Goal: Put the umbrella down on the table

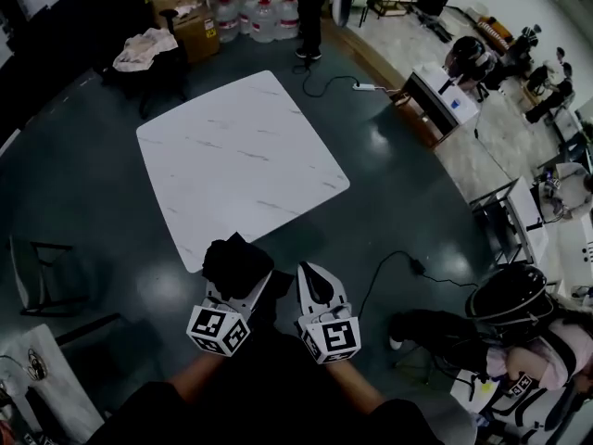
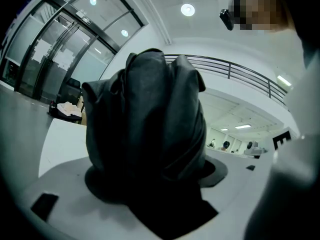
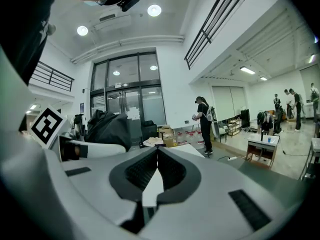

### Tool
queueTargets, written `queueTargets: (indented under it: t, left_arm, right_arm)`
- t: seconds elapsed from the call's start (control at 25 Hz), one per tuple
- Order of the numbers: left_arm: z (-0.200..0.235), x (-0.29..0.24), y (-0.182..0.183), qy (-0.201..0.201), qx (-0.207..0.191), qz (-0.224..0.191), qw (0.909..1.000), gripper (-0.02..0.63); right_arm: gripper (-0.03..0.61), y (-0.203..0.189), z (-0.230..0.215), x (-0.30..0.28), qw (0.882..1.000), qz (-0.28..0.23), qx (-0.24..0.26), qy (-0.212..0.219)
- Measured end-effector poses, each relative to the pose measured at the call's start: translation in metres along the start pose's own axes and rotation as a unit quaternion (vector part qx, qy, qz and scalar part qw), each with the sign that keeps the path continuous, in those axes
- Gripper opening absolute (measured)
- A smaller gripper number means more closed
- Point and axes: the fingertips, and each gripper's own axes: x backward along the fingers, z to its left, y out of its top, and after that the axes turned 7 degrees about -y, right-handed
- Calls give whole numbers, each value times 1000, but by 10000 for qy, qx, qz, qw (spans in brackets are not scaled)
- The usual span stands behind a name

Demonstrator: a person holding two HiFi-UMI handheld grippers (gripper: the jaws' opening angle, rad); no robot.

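A black folded umbrella (image 1: 237, 261) sticks up from my left gripper (image 1: 235, 284), which is shut on it, just short of the near edge of the white marble table (image 1: 241, 151). In the left gripper view the umbrella's fabric (image 2: 147, 134) fills the middle and hides the jaws of the left gripper (image 2: 152, 184). My right gripper (image 1: 316, 284) is beside the left one, shut with nothing in it. In the right gripper view the right gripper (image 3: 157, 160) has its jaws closed together, and the umbrella (image 3: 111, 126) shows to its left. Both grippers are held close to the person's body, off the table.
Cardboard boxes (image 1: 185, 15) and water bottles (image 1: 259, 12) stand beyond the table, with a person (image 1: 310, 12) next to them. A cable (image 1: 389, 267) runs over the dark floor on the right. A seated person in a helmet (image 1: 510, 295) is at the near right. A chair frame (image 1: 42, 276) stands left.
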Motion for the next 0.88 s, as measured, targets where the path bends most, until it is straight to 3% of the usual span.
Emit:
queueTargets:
  t: [0.24, 0.44, 0.64, 0.88]
  left_arm:
    - [57, -56, 30, 64, 214, 34, 9997, 364]
    - [97, -102, 47, -64, 414, 145, 9990, 365]
    - [123, -136, 50, -116, 375, 373, 9985, 364]
    - [148, -165, 50, 16, 602, 480, 9970, 364]
  right_arm:
    - [17, 26, -13, -83, 9997, 79, 205, 124]
    - [17, 41, -37, -137, 9996, 150, 237, -28]
    - [17, 40, -60, -170, 9993, 251, 72, -275]
    - [17, 38, -76, -211, 9993, 315, 124, -153]
